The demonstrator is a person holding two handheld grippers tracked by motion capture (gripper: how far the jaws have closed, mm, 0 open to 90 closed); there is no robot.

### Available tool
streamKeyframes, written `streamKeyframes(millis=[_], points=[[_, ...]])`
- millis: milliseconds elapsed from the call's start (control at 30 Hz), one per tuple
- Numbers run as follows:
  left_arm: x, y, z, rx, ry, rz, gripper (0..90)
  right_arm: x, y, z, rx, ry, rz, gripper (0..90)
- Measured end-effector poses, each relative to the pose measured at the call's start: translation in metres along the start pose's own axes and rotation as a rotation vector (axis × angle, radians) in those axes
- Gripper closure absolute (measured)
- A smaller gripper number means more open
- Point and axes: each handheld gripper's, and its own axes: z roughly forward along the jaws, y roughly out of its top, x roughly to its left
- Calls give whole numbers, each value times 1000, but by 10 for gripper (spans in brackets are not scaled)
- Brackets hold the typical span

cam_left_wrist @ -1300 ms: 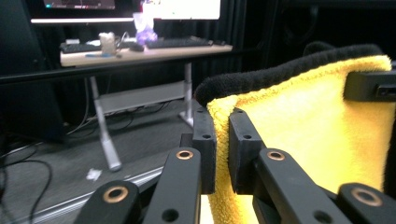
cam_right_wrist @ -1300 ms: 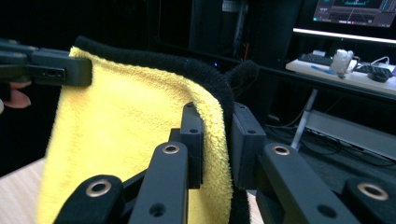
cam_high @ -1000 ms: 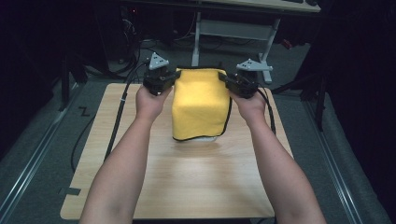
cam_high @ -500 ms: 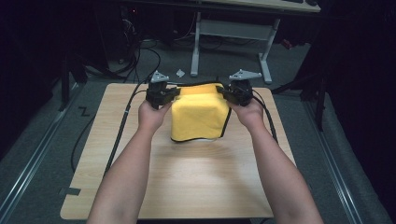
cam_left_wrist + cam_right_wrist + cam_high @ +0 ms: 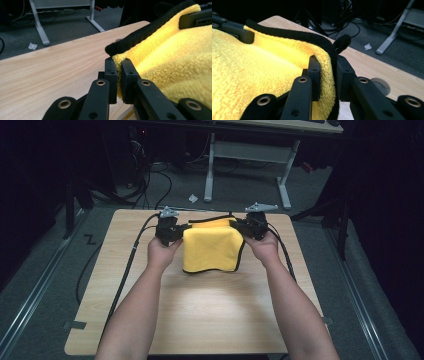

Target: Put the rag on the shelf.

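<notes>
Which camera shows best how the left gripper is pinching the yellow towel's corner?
The left gripper view: the left gripper is shut on the yellow towel at its black-edged corner. The high view shows the towel slung between both grippers; the right gripper view shows the left jaw far off.

left gripper [image 5: 119, 67]: jaws pinched on cloth corner, lower centre | yellow microfibre cloth [image 5: 175, 60]: black-edged, spreads toward 3 o'clock | other gripper [image 5: 195, 18]: at 1 o'clock, apparently clamping far corner | wooden table [image 5: 57, 67]: toward 9 o'clock | paper scrap [image 5: 32, 46]: on floor, 10 o'clock
</notes>
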Motion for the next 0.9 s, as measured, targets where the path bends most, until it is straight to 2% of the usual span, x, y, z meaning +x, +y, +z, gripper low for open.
streamKeyframes(millis=[133,367,467,600,767,900], points=[[1,-8,1,6,-6,-11,851,-1,-3,4,6,12,17,765],[-1,-19,2,24,-10,-3,851,-3,-12,11,24,21,59,752],[-2,-22,2,30,-13,4,848,-4,-16,11,11,24,96,713],[-2,-23,1,40,-32,-9,818,-6,-16,9,3,-16,107,615],[-5,-22,0,46,-11,-2,770,-9,-14,3,0,-52,103,524],[-3,-24,0,62,6,-1,752,-13,-10,-4,-32,-83,116,474]])
